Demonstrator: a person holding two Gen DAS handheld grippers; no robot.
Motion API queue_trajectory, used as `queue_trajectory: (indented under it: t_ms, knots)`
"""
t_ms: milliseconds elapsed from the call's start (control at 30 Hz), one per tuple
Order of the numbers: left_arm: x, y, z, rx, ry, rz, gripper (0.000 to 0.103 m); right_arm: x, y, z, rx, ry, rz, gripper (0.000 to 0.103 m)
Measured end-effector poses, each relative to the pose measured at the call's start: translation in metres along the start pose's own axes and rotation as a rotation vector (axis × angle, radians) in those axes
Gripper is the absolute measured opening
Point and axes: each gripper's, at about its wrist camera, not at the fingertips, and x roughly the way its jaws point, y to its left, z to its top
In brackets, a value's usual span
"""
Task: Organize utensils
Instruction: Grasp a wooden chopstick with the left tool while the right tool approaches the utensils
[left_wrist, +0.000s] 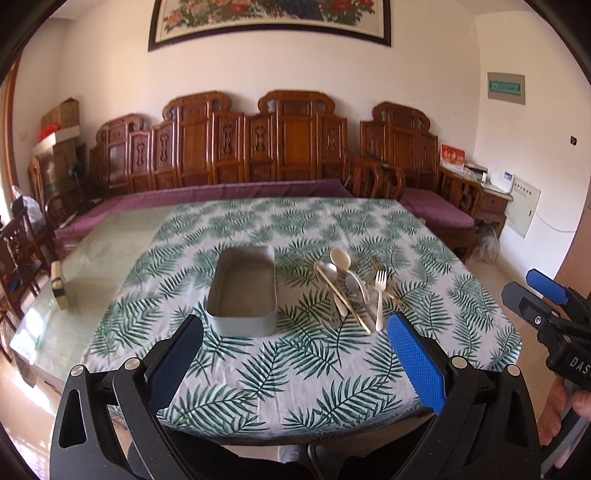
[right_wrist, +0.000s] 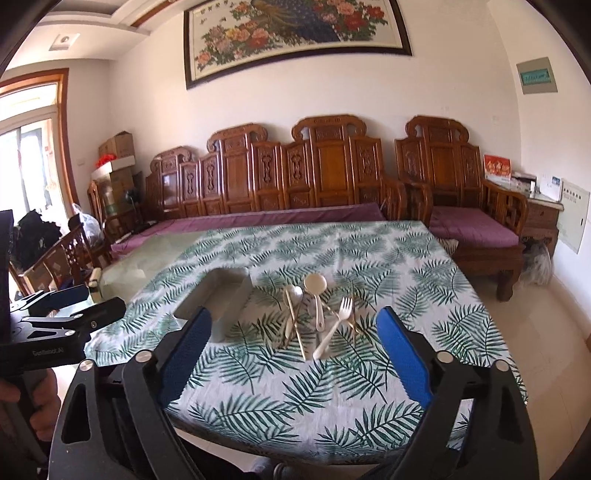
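Right tongs (right_wrist: 293, 350) spread, empty | left tongs (left_wrist: 295, 356) spread, empty | utensils (right_wrist: 319, 317) mid-frame ahead of my right, handles toward me | tray (left_wrist: 243, 291) beside them, left

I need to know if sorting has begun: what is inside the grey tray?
Nothing shows inside the grey tray: only its bare floor. The utensils all lie in a pile on the tablecloth beside it. The near wall hides a strip of the floor.
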Motion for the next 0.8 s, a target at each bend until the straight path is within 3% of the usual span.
queue_trajectory:
  t_ms: [300,800]
  knots:
    - [0.053,-0.007,0.000,0.034,0.081,-0.030,0.097,0.063,-0.021,-0.009,-0.019,0.128,0.029,0.065]
    - [0.174,-0.031,0.010,0.090,0.232,-0.113,0.095,0.185,-0.075,-0.014,0.012,0.238,0.018,0.057]
